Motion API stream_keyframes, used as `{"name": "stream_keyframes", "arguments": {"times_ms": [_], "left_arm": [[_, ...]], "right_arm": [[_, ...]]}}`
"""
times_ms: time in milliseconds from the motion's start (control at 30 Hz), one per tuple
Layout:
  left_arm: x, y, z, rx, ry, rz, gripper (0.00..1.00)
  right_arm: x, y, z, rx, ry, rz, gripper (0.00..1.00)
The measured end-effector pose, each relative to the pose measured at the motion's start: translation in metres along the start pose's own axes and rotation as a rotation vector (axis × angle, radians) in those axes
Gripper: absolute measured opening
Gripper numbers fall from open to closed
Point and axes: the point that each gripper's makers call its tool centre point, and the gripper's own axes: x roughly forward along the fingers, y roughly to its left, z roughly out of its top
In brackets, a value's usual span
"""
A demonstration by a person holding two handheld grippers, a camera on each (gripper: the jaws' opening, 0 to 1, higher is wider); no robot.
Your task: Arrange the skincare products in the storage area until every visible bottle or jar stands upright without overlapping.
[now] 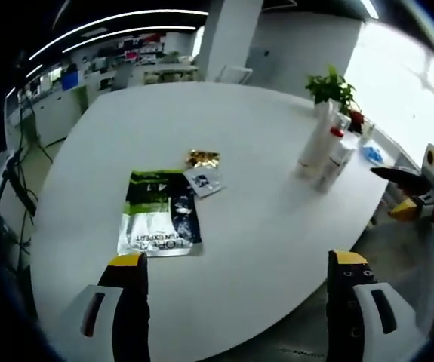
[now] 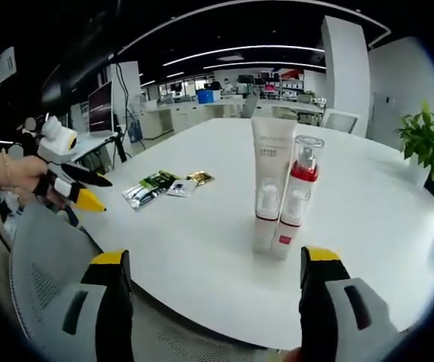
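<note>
Both claws hang wide and empty off the white tabletop [image 2: 201, 249] edge. The right claw [image 2: 215, 298] faces an upright tube [image 2: 271, 177] and red-collared pump bottle [image 2: 298, 192], touching. The left claw [image 1: 235, 302] faces flat sachets [image 1: 160, 211], likely next.

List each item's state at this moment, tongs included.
Tube: upright, touching the pump bottle.
Pump bottle: upright, clear cap on.
Green sachet: lying flat.
Small sachet: flat, overlapping the green sachet's corner.
Gold sachet: flat.
Left tongs: open, empty.
Right tongs: open, empty.
</note>
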Motion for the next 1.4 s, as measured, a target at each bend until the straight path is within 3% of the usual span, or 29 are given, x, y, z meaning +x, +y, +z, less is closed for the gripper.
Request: {"name": "stream_keyframes", "arguments": {"times_ms": [700,1067,1400], "left_arm": [[0.035,0.040,0.011,0.034,0.097,0.054,0.97],[0.056,0.059,0.009,0.060,0.207,0.081,0.97],[0.076,0.085,0.011,0.092,0.295,0.146,0.97]], "right_arm": [[0.002,-0.005,-0.005,-0.016,0.022,-0.028,0.93],[0.003,-0.009,-0.008,-0.031,0.033,-0.047,0.92],[0.002,-0.013,-0.008,-0.018,0.031,-0.069,0.92]]}}
